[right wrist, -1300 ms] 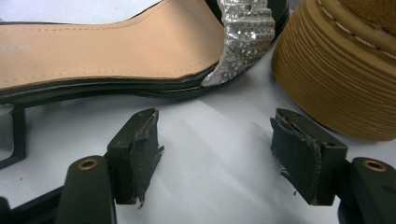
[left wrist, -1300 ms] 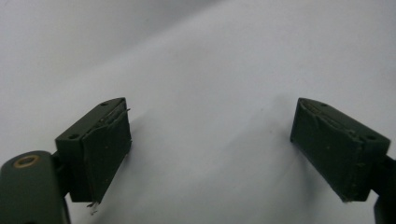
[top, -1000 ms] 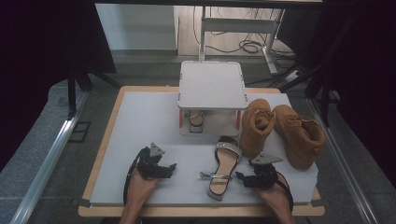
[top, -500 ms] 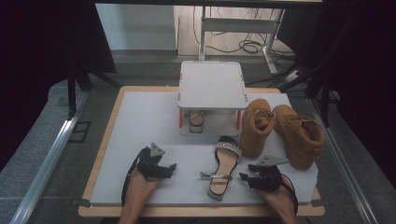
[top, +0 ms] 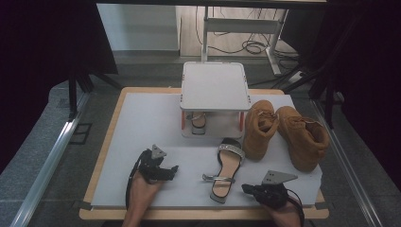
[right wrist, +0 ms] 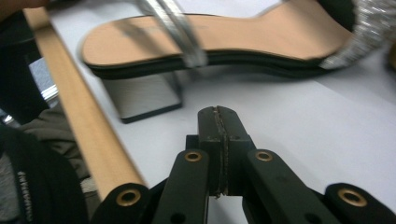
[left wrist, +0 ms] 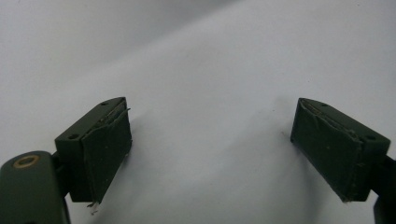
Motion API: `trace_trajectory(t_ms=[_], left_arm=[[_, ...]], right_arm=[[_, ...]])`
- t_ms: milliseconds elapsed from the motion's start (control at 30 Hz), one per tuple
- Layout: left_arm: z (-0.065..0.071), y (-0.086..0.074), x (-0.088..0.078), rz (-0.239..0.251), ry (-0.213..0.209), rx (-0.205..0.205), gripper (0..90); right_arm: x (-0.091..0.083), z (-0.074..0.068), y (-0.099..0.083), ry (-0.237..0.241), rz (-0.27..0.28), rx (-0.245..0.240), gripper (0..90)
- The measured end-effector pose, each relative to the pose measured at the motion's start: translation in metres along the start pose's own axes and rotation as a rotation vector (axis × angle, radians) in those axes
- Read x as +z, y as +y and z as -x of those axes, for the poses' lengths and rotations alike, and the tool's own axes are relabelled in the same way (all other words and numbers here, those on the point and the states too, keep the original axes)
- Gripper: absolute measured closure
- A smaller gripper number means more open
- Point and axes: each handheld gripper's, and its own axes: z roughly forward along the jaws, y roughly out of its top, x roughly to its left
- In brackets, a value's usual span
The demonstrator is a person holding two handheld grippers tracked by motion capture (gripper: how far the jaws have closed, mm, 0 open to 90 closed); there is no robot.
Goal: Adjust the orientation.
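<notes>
A block-heeled sandal (top: 223, 171) with a silver strap lies on the white table top (top: 142, 127), toe toward the rack; in the right gripper view the sandal (right wrist: 219, 39) lies just beyond my jaws. My right gripper (top: 247, 188) rests near the front edge, a little right of the heel; its jaws have just been closing and now meet with nothing between them (right wrist: 218, 114). My left gripper (top: 174, 169) sits at the front left, open, over the bare table (left wrist: 210, 135). Two tan boots (top: 283, 130) stand at the right. A second sandal (top: 198, 120) sits under the small white rack (top: 215, 87).
The wooden front edge of the table (right wrist: 79, 121) runs close beside my right gripper. The white two-level rack stands at the back middle. Dark curtains and metal frame legs surround the table; cables lie on the floor behind.
My right gripper has drawn back from the sandal toward the front right edge and its jaws have shut empty. The sandal lies where it was. My left gripper has stayed put.
</notes>
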Motion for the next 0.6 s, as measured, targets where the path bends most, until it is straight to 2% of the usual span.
trace_trajectory(t_ms=[67, 133, 200, 233, 600], left_arm=[[0.000, 0.000, 0.000, 0.000, 0.002, 0.000, 12.3], [0.000, 0.000, 0.000, 0.001, 0.003, -0.001, 12.4], [0.000, 0.000, 0.000, 0.001, 0.003, -0.001, 12.4], [0.000, 0.000, 0.000, 0.001, 0.003, -0.001, 12.4], [0.000, 0.000, 0.000, 0.001, 0.003, -0.001, 12.4]], right_arm=[[0.000, -0.003, 0.000, 0.004, 0.002, -0.009, 89.8], [0.004, -0.012, 0.003, 0.034, -0.006, -0.044, 89.9], [0.006, -0.015, 0.003, 0.039, -0.010, -0.055, 89.9], [0.010, -0.019, 0.004, 0.056, -0.012, -0.068, 89.9], [0.024, -0.028, 0.009, 0.093, -0.012, -0.098, 89.7]])
